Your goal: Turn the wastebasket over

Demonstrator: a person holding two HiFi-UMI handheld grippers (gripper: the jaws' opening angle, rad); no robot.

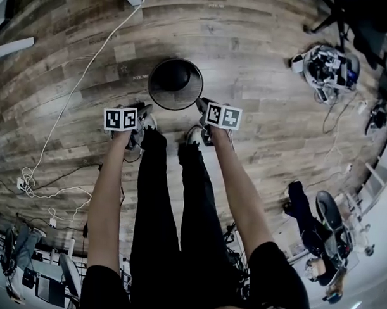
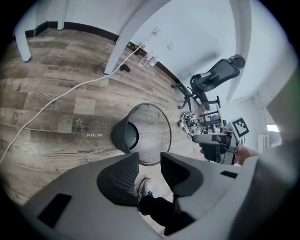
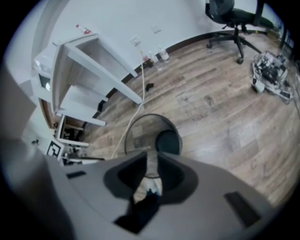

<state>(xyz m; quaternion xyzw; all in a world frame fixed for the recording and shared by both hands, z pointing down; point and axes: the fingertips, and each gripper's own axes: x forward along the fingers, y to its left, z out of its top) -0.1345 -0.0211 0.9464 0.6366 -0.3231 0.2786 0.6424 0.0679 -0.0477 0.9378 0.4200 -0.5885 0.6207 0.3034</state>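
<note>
I had the wastebasket standing on the wood floor, free of both tools. The left gripper hung above its near-left side and the right gripper above its near-right side. Both were angled down toward it and clear of the wire.

The left fingers were spread wide, with only the floor and a shoe showing through the gap. The right fingers stood apart as well, by a narrower slot, and pinched nothing.

The wastebasket's wide wire rim and its dark solid end both showed, 1 inside the other. I could not settle from the 3 views which end sat on the floor.

If the mouth faced up, I judged the turn was not yet done, and that was where trouble could start. The rim looked like thin wire, so a finger landing slightly off it would close on air or skate along the mesh. The wastebasket looked light and the floor smooth. A nudge from 1 descending finger could push it away from the other gripper.

With 2 grips on opposite sides, uneven closing would tip it, and it could roll off on its side. The person's shoes sat just on the near side of the wastebasket, so a swing toward the body could knock it against them.
</note>
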